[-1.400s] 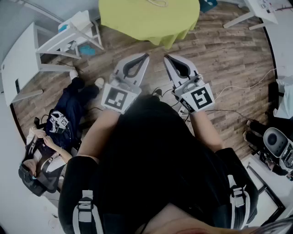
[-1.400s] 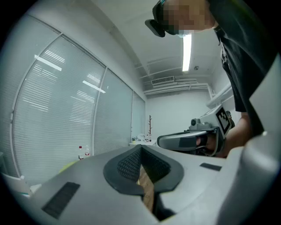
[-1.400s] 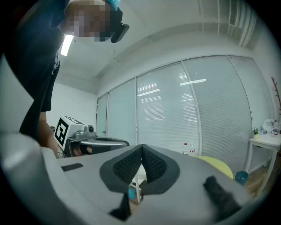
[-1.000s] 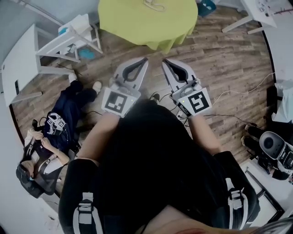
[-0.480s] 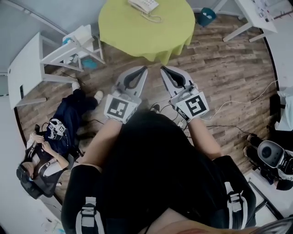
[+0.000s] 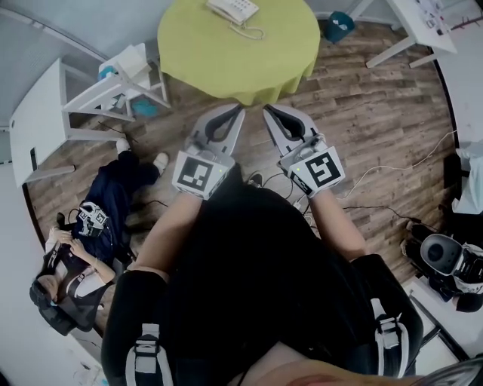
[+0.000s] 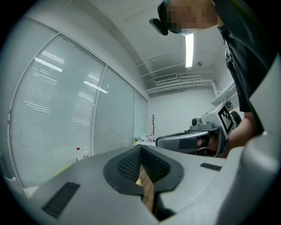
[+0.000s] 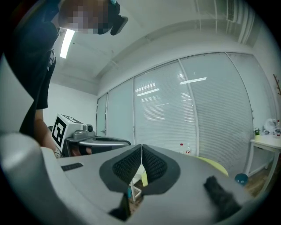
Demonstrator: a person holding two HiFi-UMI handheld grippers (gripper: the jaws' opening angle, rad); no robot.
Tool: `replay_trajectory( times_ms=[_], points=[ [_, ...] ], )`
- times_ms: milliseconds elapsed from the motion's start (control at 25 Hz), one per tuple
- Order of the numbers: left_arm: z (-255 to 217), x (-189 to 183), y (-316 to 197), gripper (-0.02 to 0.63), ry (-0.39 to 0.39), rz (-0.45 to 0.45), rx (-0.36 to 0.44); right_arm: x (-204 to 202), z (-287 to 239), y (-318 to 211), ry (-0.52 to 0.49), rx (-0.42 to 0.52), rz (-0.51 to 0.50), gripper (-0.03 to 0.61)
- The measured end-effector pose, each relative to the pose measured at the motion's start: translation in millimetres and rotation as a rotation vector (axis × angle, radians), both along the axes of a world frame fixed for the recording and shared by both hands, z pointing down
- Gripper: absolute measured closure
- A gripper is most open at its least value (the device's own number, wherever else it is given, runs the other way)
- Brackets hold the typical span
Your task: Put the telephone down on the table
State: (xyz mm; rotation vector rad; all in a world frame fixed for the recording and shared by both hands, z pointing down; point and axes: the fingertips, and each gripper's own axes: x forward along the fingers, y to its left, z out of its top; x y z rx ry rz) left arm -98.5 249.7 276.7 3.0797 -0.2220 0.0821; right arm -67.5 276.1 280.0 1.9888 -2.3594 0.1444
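Note:
A white telephone (image 6: 232, 10) with its coiled cord lies on the far part of a round yellow-green table (image 6: 238, 53) at the top of the head view. Both grippers hang over the wooden floor short of the table's near edge, side by side and pointing at it. My left gripper (image 6: 240, 109) is shut with nothing in it; its ribbed pads (image 7: 131, 163) meet at the tip (image 7: 141, 149). My right gripper (image 6: 266, 111) is likewise shut and empty, its pads (image 8: 153, 166) pressed together (image 8: 141, 147). The table's edge (image 8: 215, 166) shows at the right of the right gripper view.
A white desk (image 6: 34, 121) and a white rack (image 6: 121, 68) stand at the left. A person (image 6: 83, 241) sits on the floor at the lower left. Cables (image 6: 400, 154) run across the floor at the right, near equipment (image 6: 445, 256). White table legs (image 6: 400, 34) stand at the top right.
The table has slid lower into the head view and the telephone has come into sight. Both grippers stand a little nearer the table's edge, still shut and empty.

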Motion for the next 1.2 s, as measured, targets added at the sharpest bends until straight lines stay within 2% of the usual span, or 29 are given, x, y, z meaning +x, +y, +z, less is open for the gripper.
replay_trajectory(
  times_ms=[160,360,720,1040,1200],
  points=[
    [1.2,9.7,-29.6,0.607,0.027,0.01,-0.006,9.0,3.7,-27.0,0.003,-0.016,0.016,0.56],
    [11.7,18.4,-72.6,0.607,-0.001,0.034,-0.018,19.1,0.4,-74.1,-0.016,-0.01,0.044,0.56],
    [12.6,32.8,-153.1,0.607,0.025,0.06,-0.019,36.7,15.6,-148.4,0.009,-0.056,0.076,0.56],
    [17.1,37.9,-203.2,0.607,0.026,0.083,-0.026,38.3,13.3,-203.0,0.01,-0.051,0.098,0.56],
    [18.3,42.1,-220.2,0.607,0.028,0.071,-0.036,45.6,17.0,-217.5,0.024,-0.081,0.097,0.56]
  ],
)
